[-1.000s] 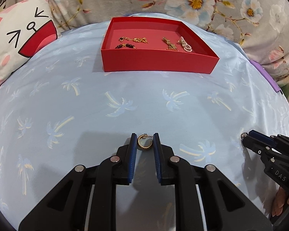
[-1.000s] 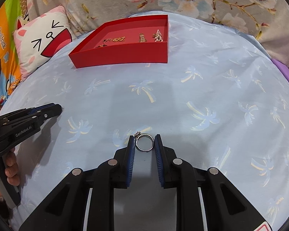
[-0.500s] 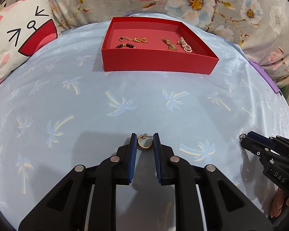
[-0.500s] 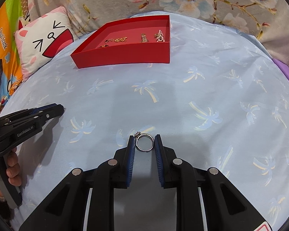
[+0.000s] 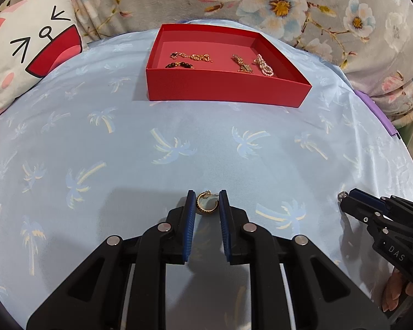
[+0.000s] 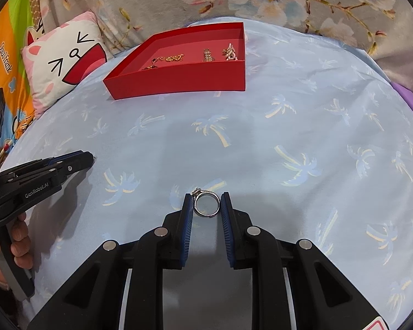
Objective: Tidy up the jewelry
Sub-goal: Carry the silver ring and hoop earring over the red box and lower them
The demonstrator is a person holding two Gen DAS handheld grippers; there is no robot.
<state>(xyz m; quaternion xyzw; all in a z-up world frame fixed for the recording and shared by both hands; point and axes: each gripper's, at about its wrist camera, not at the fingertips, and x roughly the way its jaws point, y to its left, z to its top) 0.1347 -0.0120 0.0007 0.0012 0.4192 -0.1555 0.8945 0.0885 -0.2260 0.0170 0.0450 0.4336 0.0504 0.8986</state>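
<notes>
The left gripper [image 5: 206, 203], black-armed with blue ribbed pads, reaches forward low over the bed from 6 o'clock in its own view, level and pointing toward 12. Its jaws stand narrow, clasping a small gold hoop earring [image 5: 206, 206] between the pad tips; the left pad clearly touches it, while contact on the right side is hard to tell. The right gripper [image 6: 206, 203], of the same black and blue build, holds the same pose in its own view, jaws narrow around a silver ring with a small stone setting [image 6: 206, 203], pinched upright between its tips. In the left view the right gripper [image 5: 344, 196] enters from 3 o'clock, the ring's stone just showing at its tip. In the right view the left gripper [image 6: 89, 157] enters from 9 o'clock, gripped by a bare hand [image 6: 12, 243].

Beneath both lies the pale blue sheet printed with palm trees [image 5: 124, 143]. Beyond it at 12 o'clock is a grey floral blanket [image 5: 289, 2], and at 10 o'clock a white and pink cartoon-face cushion [image 5: 33, 52]. A shallow red cardboard tray [image 5: 225, 89] sits on the sheet toward 12 o'clock, well apart from both grippers. In it lie a gold chain piece [image 5: 197, 57], a dark beaded piece [image 5: 179, 65], a gold bar-shaped piece [image 5: 241, 62] and a pink pearl piece [image 5: 263, 65].
</notes>
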